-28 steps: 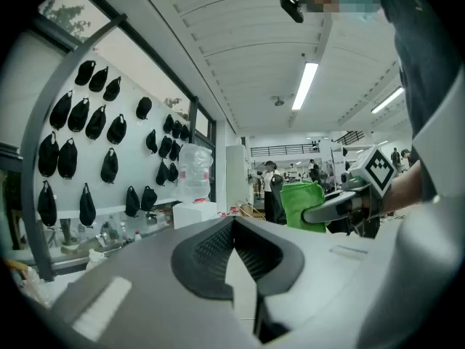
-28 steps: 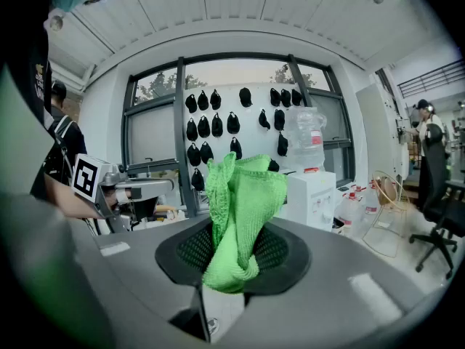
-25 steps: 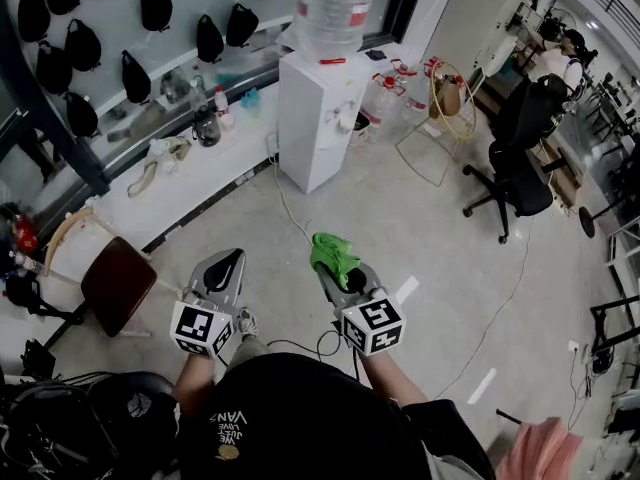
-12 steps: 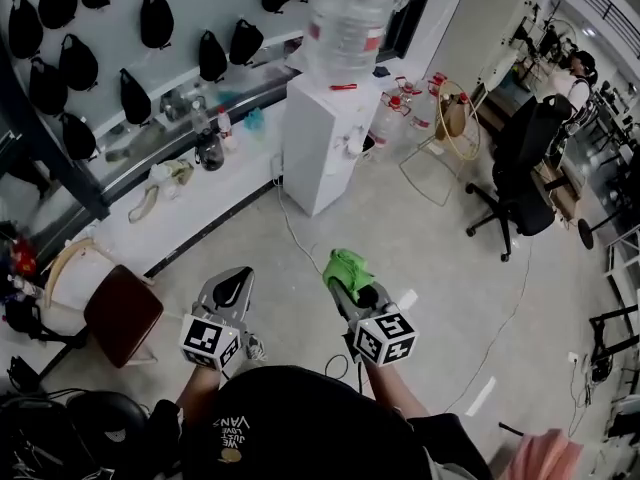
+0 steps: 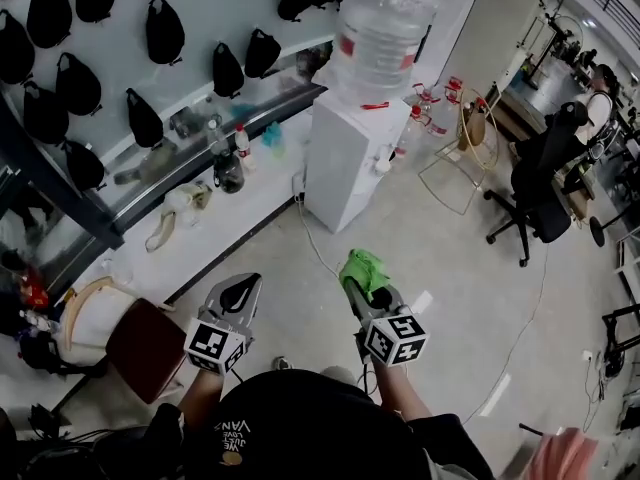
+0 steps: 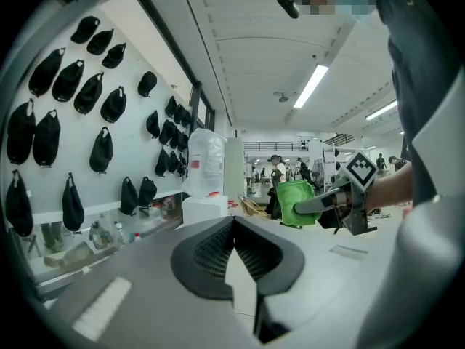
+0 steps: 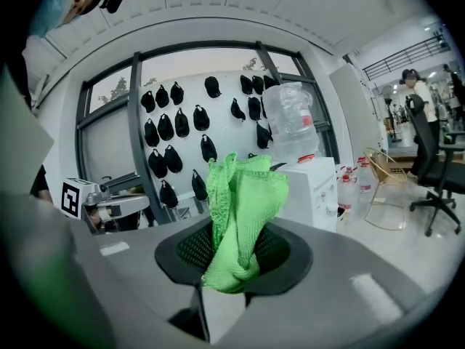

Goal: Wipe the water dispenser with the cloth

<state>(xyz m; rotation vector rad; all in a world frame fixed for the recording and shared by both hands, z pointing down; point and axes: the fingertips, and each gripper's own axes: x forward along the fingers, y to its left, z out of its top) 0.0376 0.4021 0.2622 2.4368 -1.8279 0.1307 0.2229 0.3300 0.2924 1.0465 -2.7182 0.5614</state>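
Jaws, right: the right gripper (image 7: 231, 264) is clamped on the green cloth (image 7: 240, 209), which bunches up in a twist above the grip.
Jaws, left: the left gripper (image 6: 234, 242) has its jaws pressed together with nothing between them.
Hands: both grippers are held out low in front of the person, side by side over the floor, the left one a little apart from the right.
Cloth: in the air, well short of the water dispenser (image 5: 352, 163) and not touching it.
Water dispenser: a white cabinet standing on the floor ahead of the grippers, at the end of a low ledge (image 5: 215, 213) along the wall, with a large clear bottle (image 5: 383, 33) upside down on top.
Floor: a pale cable (image 5: 318, 253) runs from the dispenser's foot toward the person.
Wall: rows of black bags (image 5: 162, 30) hang above the ledge.
Right side: a black office chair (image 5: 548, 183) stands well apart from the dispenser.
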